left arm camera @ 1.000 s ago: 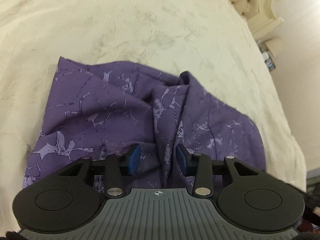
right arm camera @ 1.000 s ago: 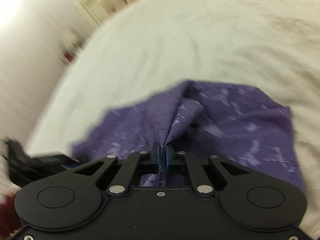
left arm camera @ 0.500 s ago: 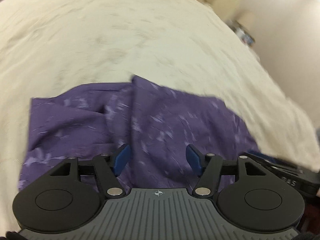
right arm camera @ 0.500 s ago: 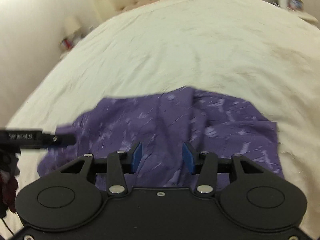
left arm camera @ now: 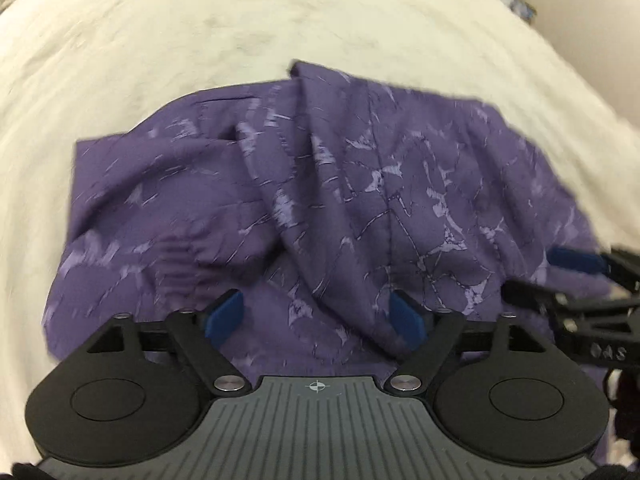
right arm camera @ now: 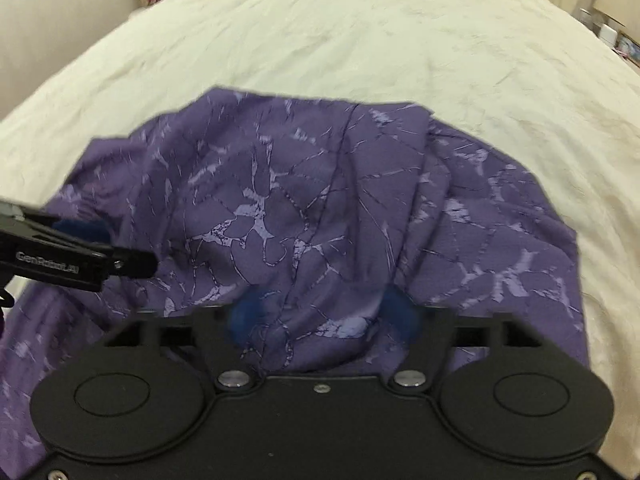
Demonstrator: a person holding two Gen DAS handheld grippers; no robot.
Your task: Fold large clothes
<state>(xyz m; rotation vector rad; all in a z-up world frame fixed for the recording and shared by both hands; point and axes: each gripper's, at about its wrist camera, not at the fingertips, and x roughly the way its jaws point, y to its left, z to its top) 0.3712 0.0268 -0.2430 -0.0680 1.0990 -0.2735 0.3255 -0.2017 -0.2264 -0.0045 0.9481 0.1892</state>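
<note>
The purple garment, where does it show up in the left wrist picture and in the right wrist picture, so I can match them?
Left wrist: the purple garment fills the middle, ahead of the open left gripper.
Right wrist: it fills the centre and lower left, bunched between the open right gripper's fingers.
Shared landmark: the cream bedspread beyond it, and each view catches the other gripper at its edge.

We see matt purple printed cloth garment [left arm camera: 360, 184] on a rough cream woven bedspread [left arm camera: 280, 20]; left claw [left arm camera: 316, 316] matt black plastic.
</note>
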